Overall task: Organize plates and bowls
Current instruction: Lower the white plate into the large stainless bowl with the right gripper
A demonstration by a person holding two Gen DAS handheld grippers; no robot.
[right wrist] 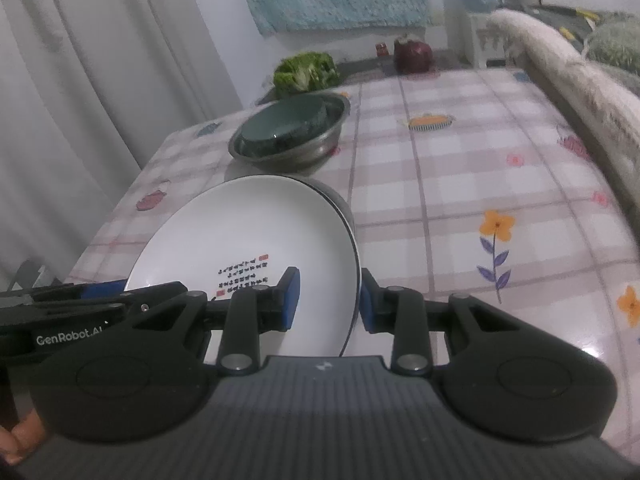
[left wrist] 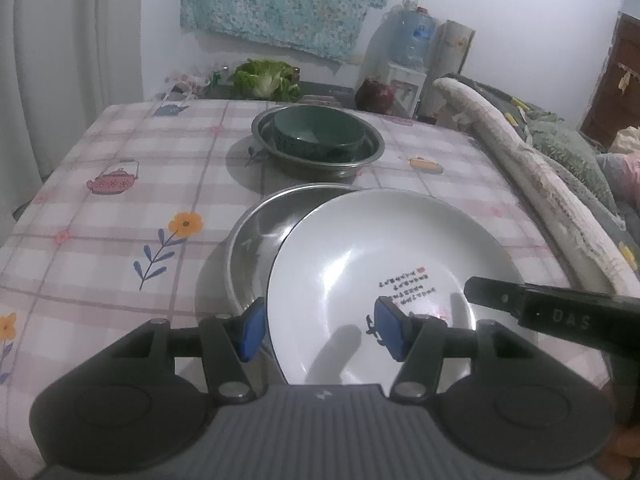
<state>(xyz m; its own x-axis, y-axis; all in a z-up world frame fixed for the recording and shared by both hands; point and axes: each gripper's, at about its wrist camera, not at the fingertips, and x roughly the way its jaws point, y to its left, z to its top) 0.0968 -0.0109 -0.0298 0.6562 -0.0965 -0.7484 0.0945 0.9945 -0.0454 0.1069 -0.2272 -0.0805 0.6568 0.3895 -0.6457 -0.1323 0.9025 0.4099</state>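
Observation:
A white plate with printed writing hangs tilted over a shallow steel dish on the checked tablecloth. My left gripper straddles the plate's left rim, one blue pad outside the edge and one on the inner face, shut on it. My right gripper clamps the opposite rim of the white plate, and one of its fingers shows at the right of the left wrist view. The steel dish peeks out behind the plate. Further back, a green bowl sits inside a steel bowl.
The table has a pink checked cloth with flower and teapot prints. Leafy greens and a dark red round thing lie past its far edge. A padded chair back runs along the right side, and curtains hang on the left.

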